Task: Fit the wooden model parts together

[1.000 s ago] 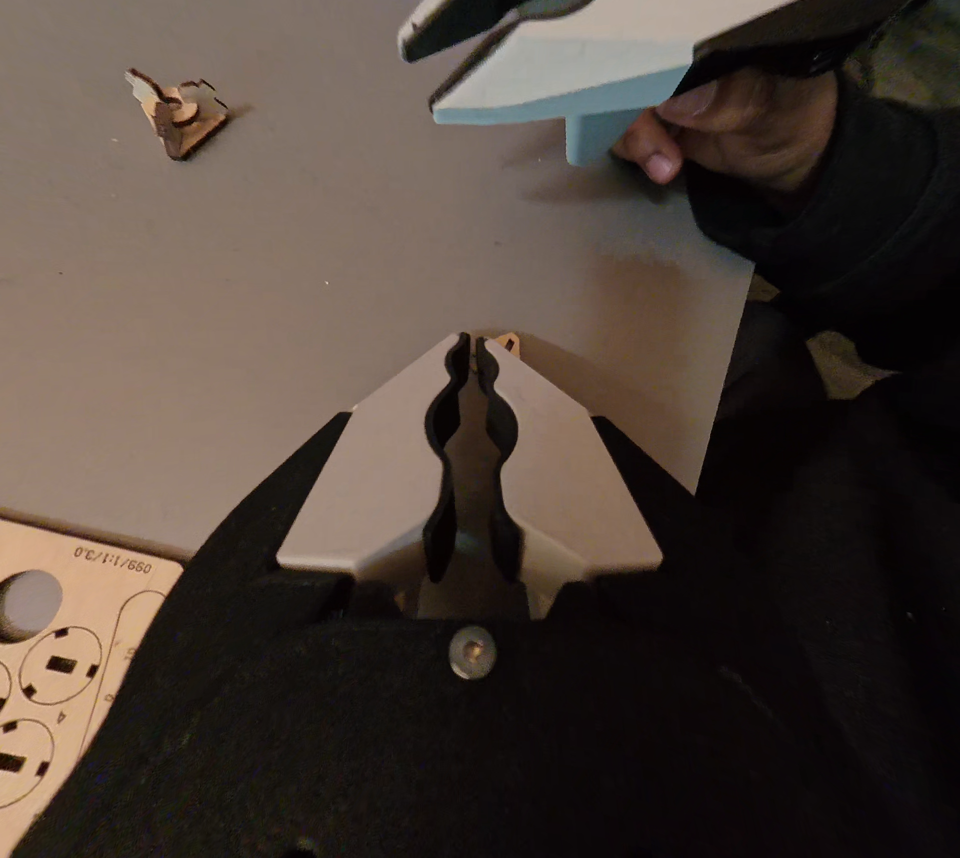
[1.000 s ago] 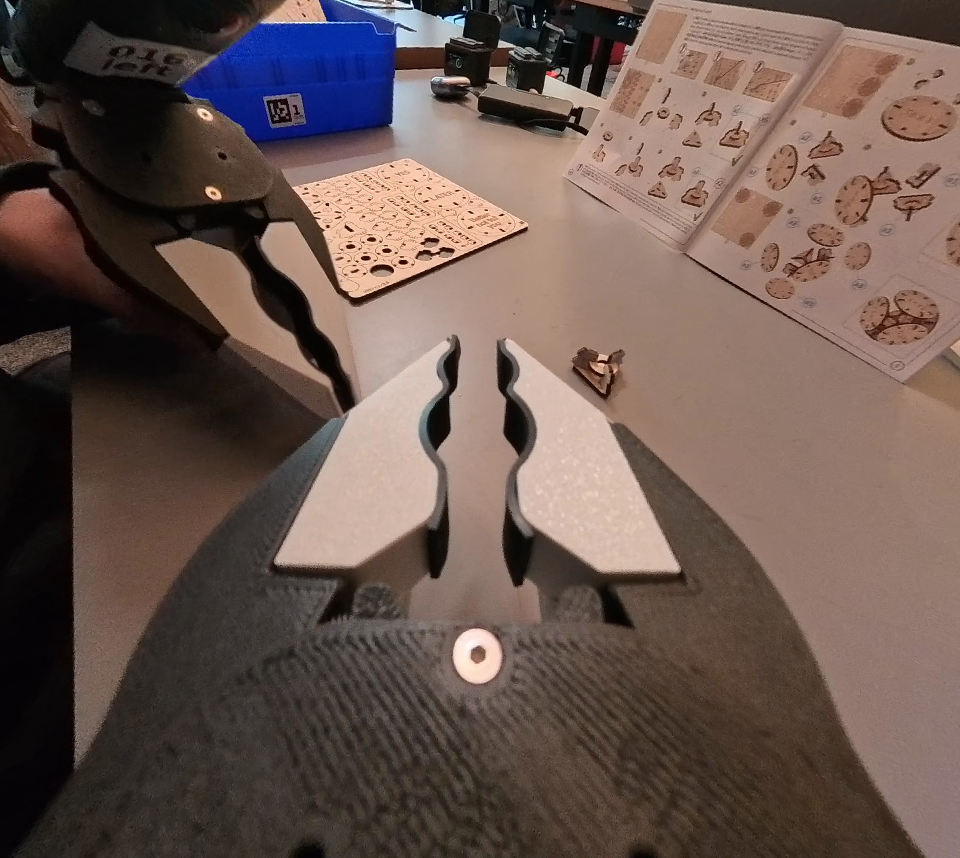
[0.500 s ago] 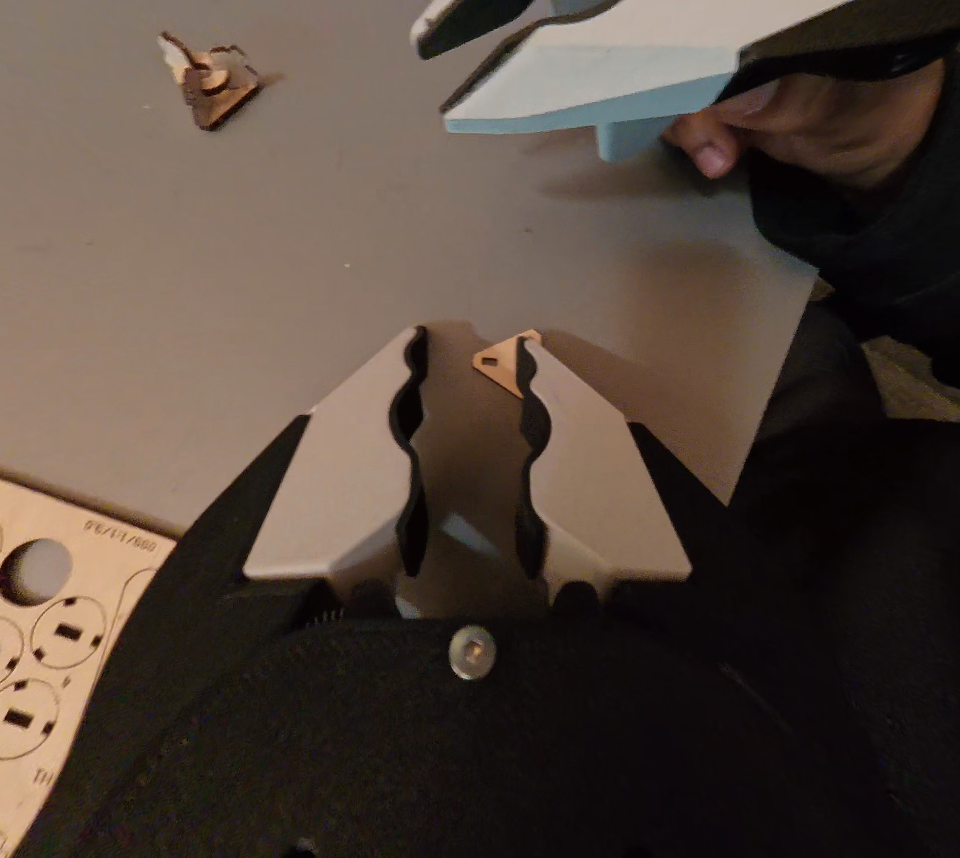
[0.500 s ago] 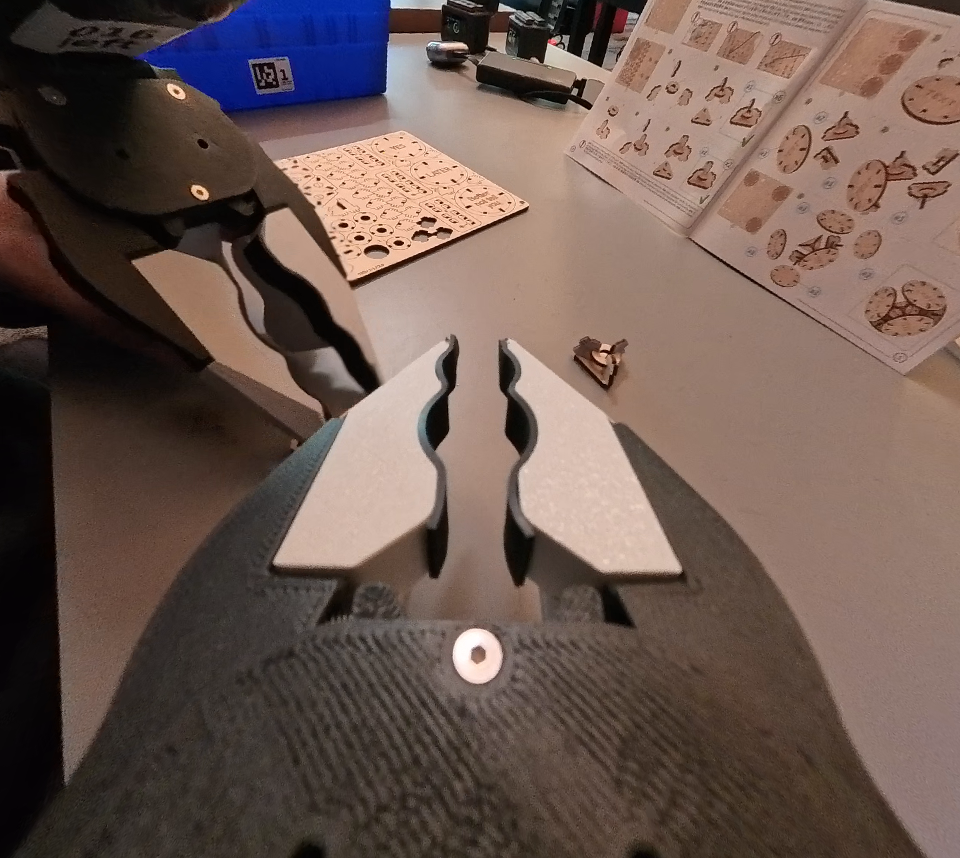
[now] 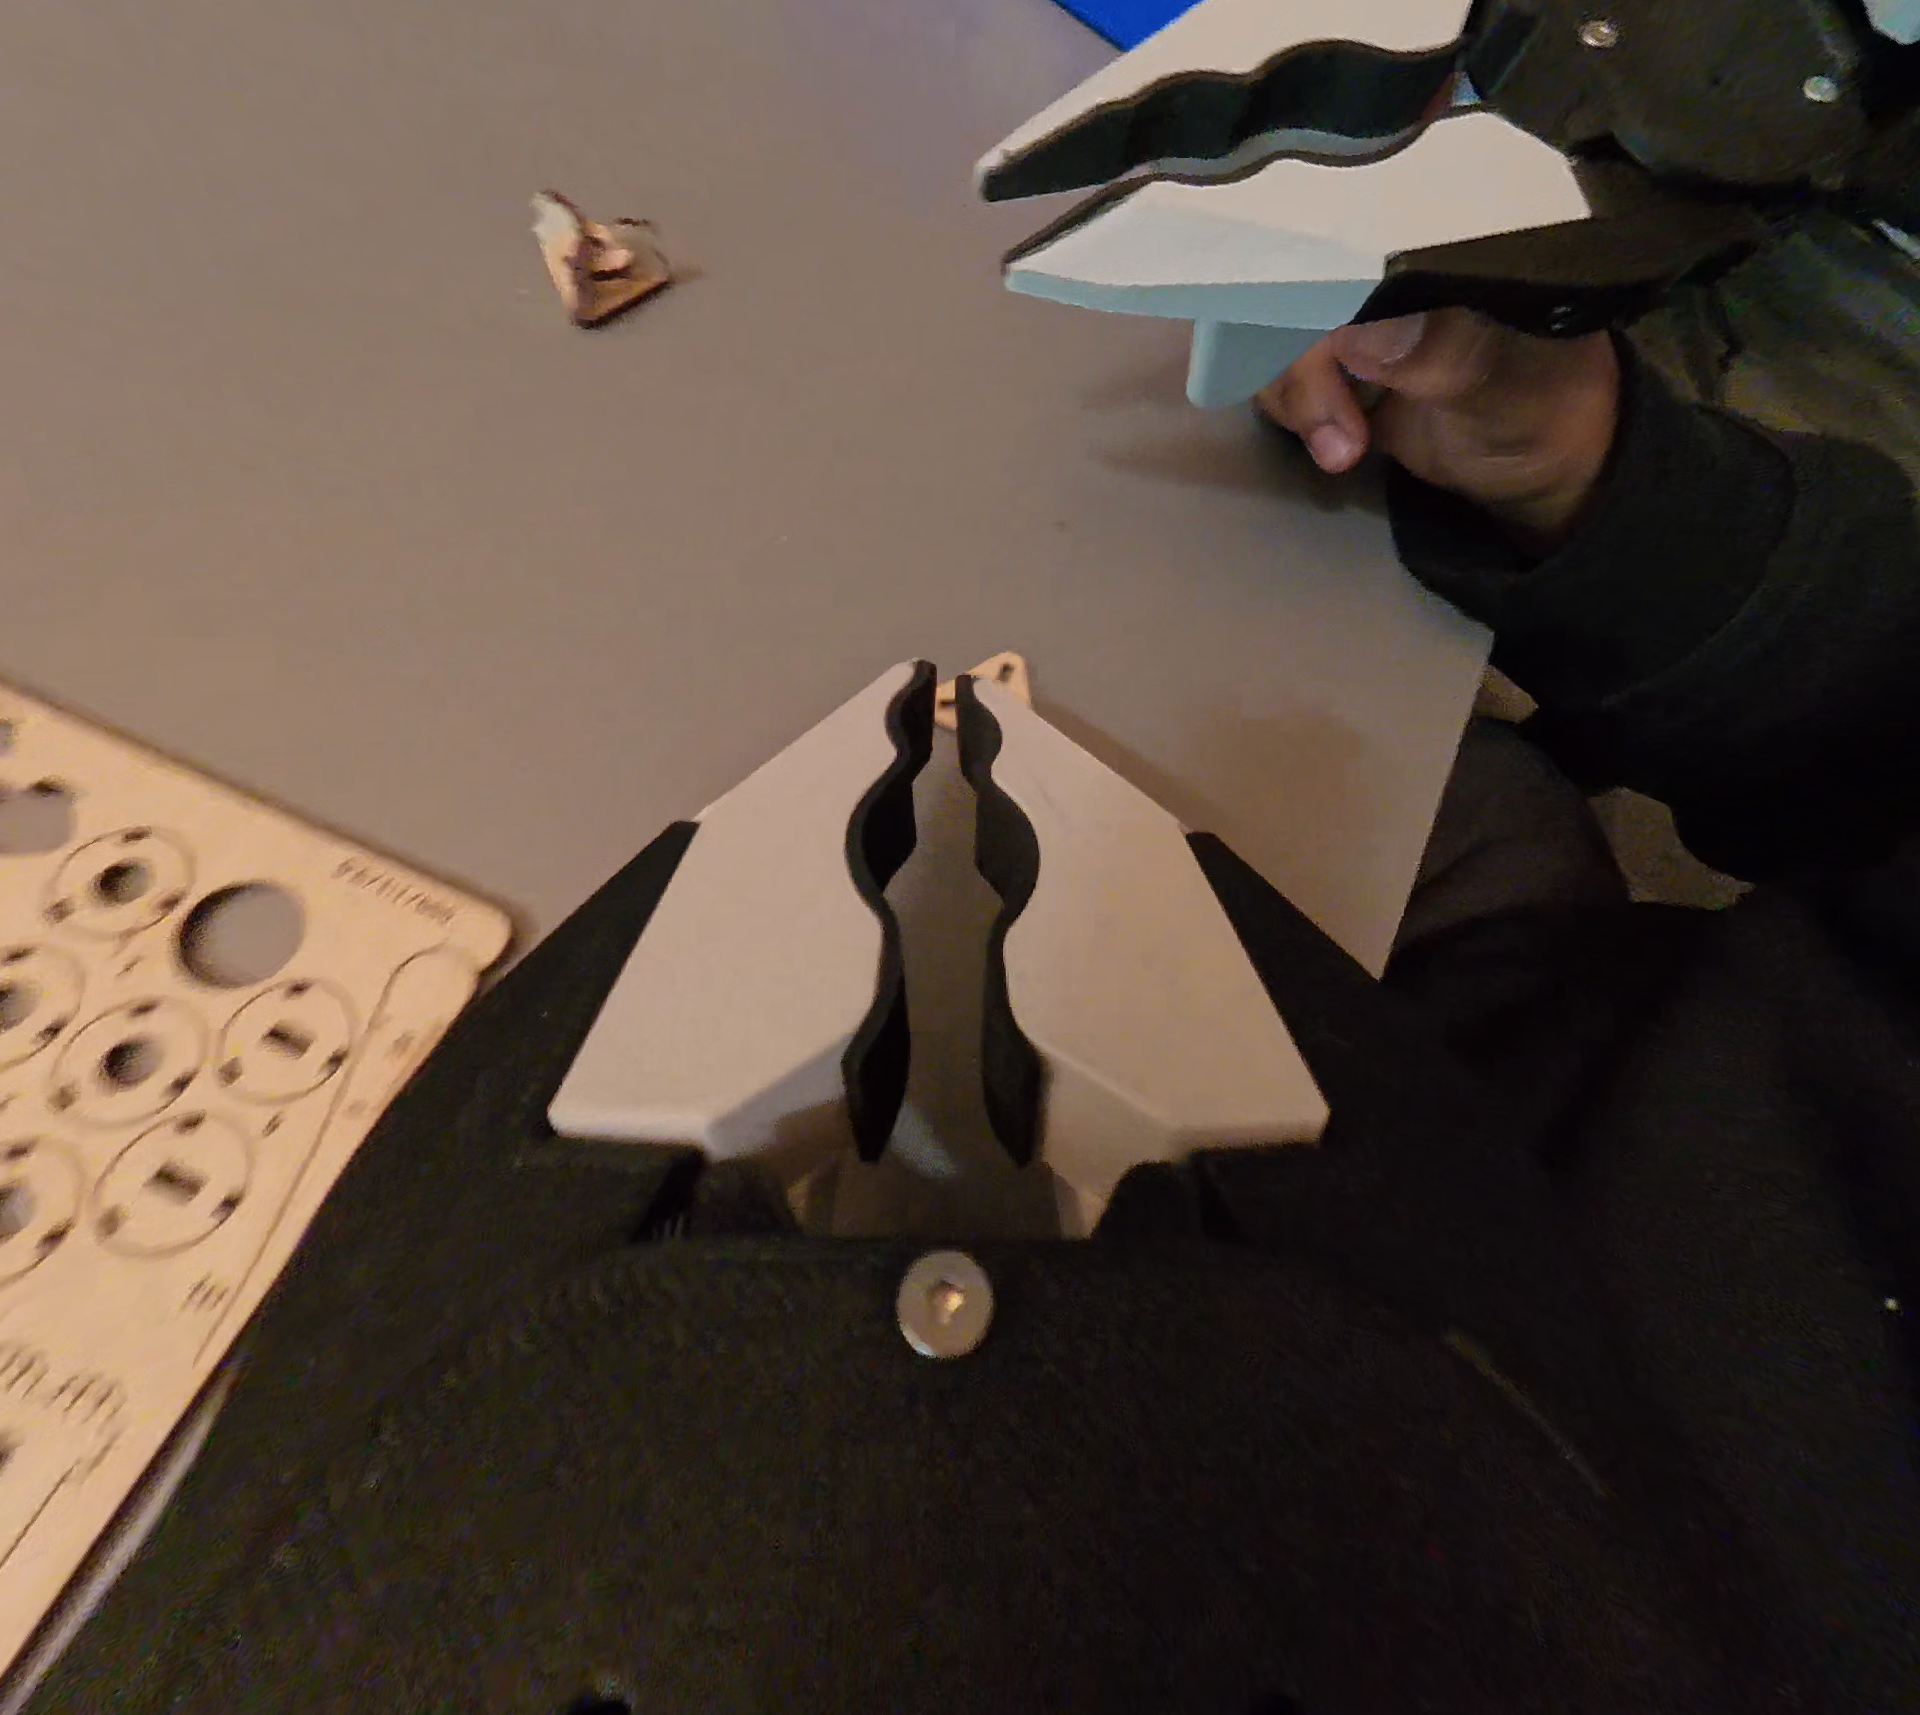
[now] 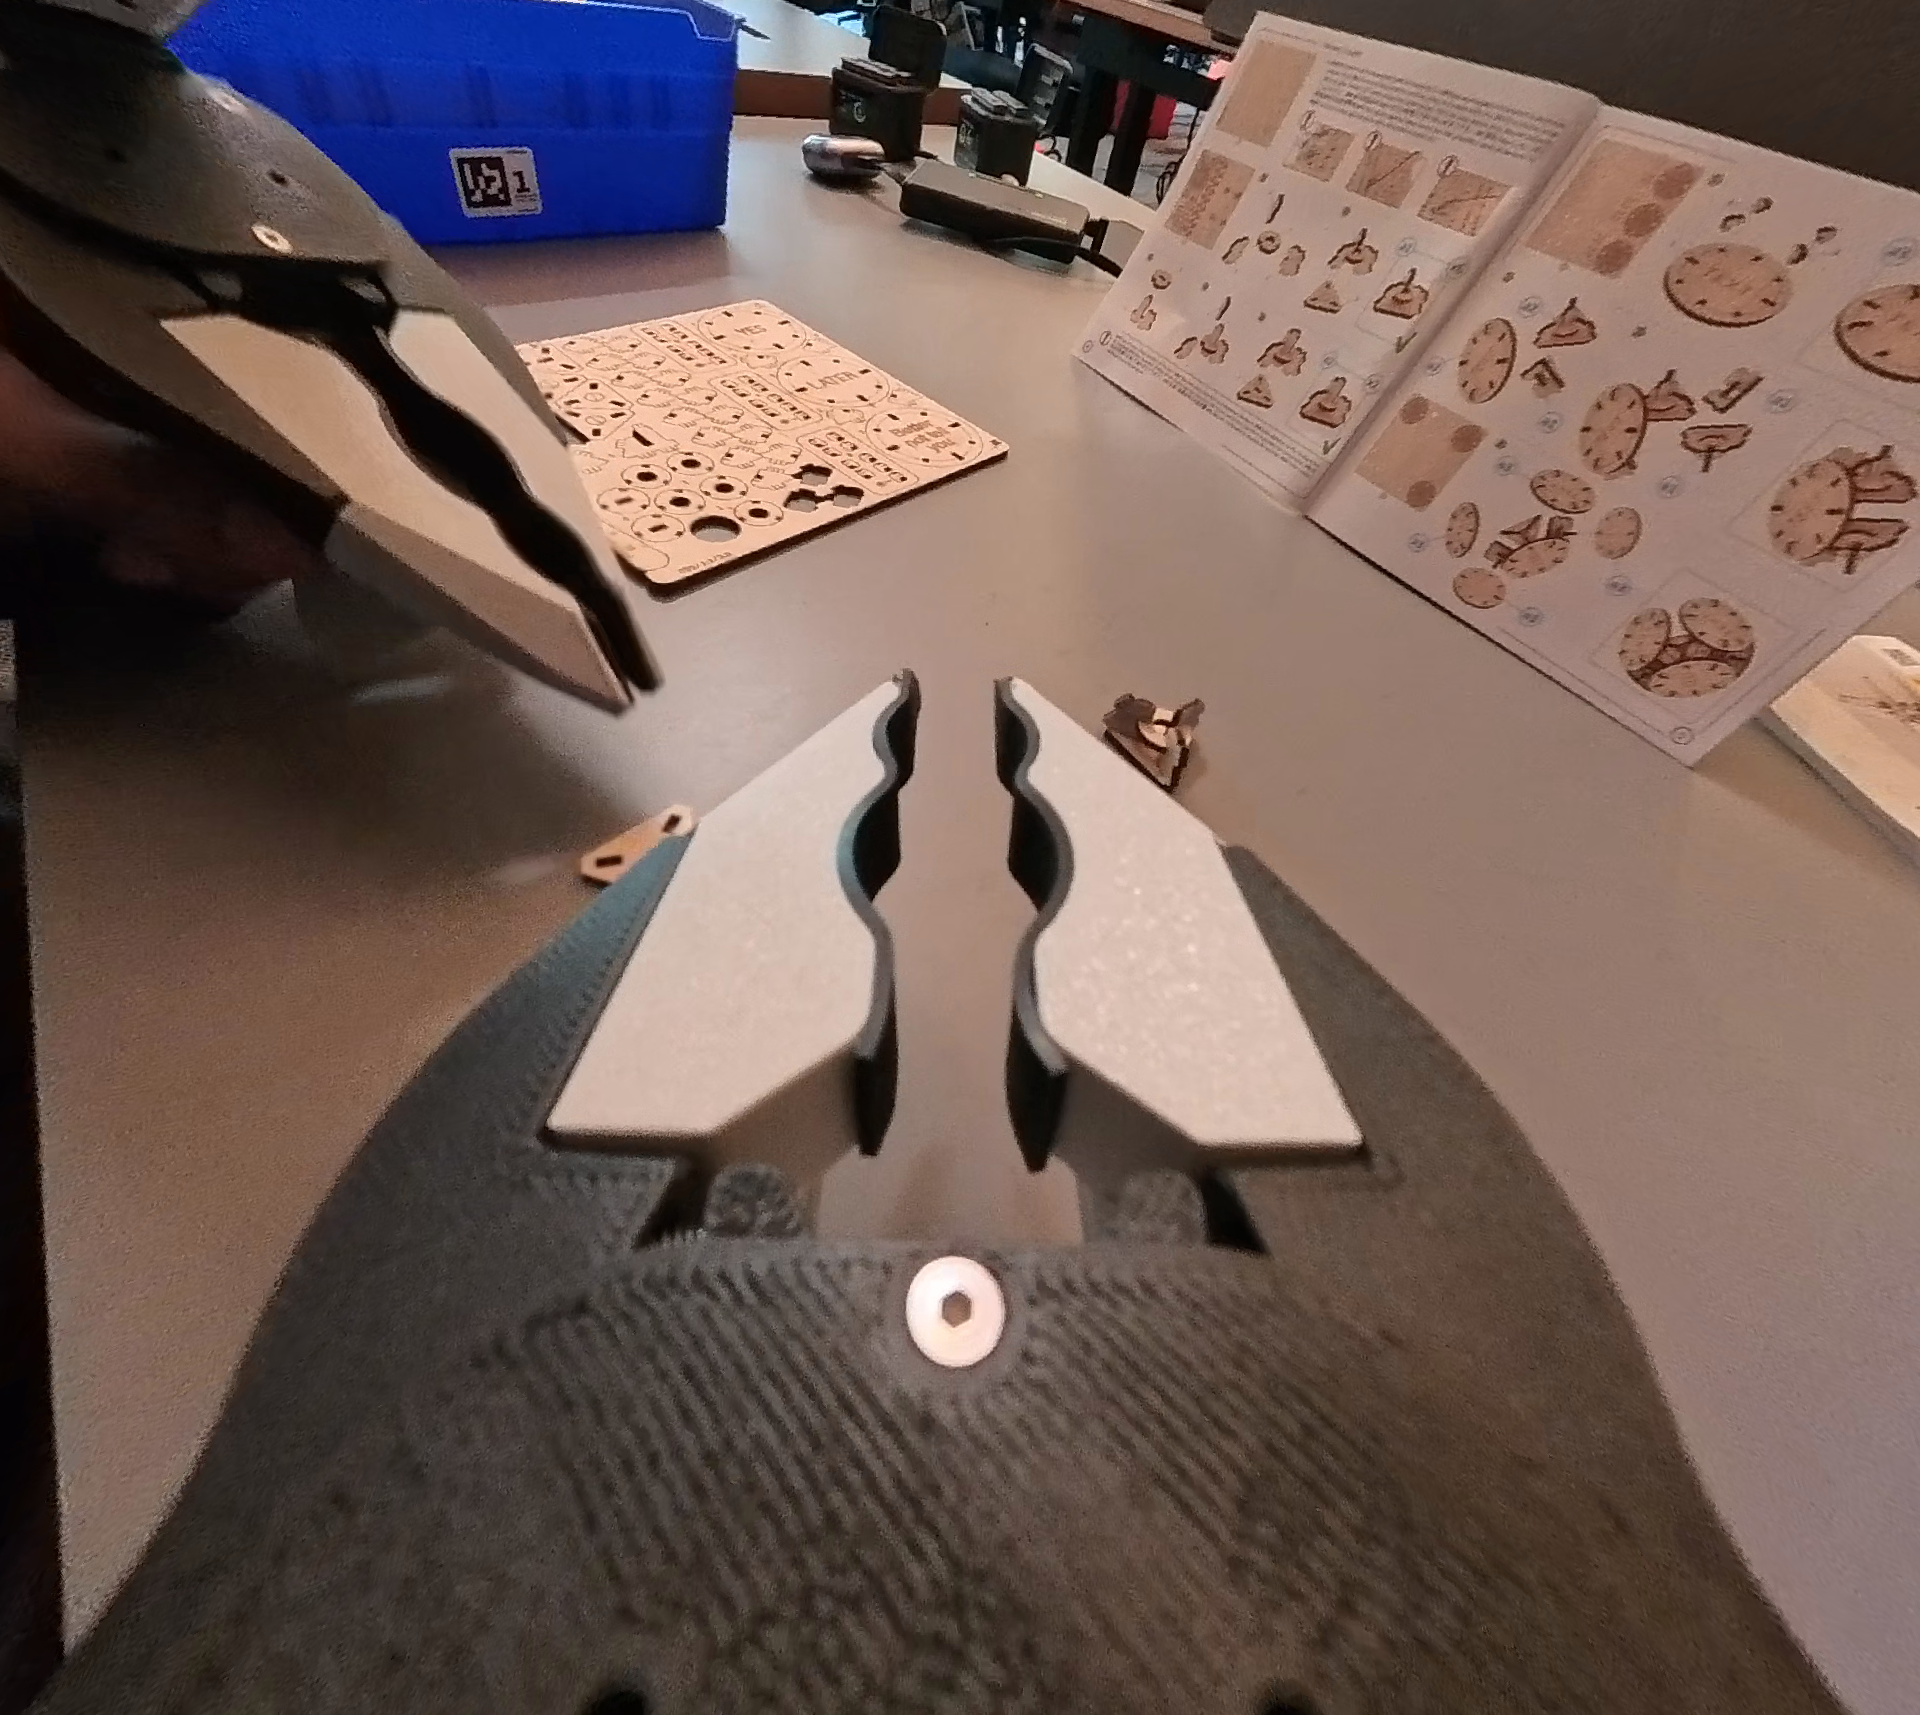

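Observation:
My left gripper [image 5: 943,678] is shut, with nothing between its pads. In the right wrist view it [image 6: 629,689] hangs a little above the grey table. A small flat wooden piece [image 6: 636,846] with slots lies on the table just below and in front of its tips. It peeks out past the tips in the left wrist view [image 5: 1003,673]. My right gripper [image 6: 956,694] is open by a narrow gap and empty. It hovers above the table in the left wrist view [image 5: 997,221]. A small dark assembled wooden part [image 6: 1153,735] lies on the table just right of its tips, and shows farther off in the left wrist view [image 5: 603,268].
A wooden sheet of punch-out parts [image 6: 748,429] lies on the table behind the left gripper. A blue bin [image 6: 468,96] holding another sheet stands at the back. An open instruction booklet [image 6: 1507,335] is propped at the right. The table's corner [image 5: 1434,834] is close by. Across from one pair of fingers to the other is roughly 8 cm.
The left gripper opened beside the small flat piece, then shut again and rose; the piece stays on the table. The right gripper kept its narrow gap and shifted slightly.

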A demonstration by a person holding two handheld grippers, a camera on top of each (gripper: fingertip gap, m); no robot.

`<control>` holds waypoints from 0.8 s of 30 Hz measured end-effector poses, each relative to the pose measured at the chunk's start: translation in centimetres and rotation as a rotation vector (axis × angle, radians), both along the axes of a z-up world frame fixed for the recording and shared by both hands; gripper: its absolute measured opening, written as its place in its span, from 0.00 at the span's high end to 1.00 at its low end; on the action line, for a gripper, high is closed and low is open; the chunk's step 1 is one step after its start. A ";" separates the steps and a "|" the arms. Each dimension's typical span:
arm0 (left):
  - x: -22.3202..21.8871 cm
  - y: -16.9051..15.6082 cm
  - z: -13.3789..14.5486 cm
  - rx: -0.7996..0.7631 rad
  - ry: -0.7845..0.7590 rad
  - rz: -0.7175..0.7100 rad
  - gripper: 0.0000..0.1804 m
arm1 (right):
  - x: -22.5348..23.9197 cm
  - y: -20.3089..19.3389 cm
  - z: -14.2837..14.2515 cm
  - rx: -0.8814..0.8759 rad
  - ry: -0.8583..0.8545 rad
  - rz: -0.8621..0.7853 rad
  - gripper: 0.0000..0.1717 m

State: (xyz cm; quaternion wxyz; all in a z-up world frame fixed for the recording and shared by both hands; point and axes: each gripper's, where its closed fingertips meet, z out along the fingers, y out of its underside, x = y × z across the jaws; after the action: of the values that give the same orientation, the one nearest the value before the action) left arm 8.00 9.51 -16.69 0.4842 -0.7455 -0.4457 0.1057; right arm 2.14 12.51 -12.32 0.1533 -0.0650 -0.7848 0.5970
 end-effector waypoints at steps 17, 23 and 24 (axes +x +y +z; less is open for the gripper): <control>4.8 -24.7 -0.1 -0.323 0.087 0.667 0.89 | 5.5 -9.3 0.6 -0.014 -0.025 0.153 0.93; 4.8 -24.7 0.3 -0.276 0.099 0.663 0.88 | 5.3 -8.9 -0.7 0.151 0.005 0.116 0.88; 4.8 -24.7 0.2 -0.270 0.094 0.661 0.88 | 4.8 -8.0 -1.1 0.171 -0.029 0.100 0.85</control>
State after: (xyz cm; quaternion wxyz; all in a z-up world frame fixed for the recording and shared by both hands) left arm 12.81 -15.17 -16.48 0.3409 -0.6128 -0.6218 0.3488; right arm 6.99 4.53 -13.40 0.1170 -0.0211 -0.8374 0.5335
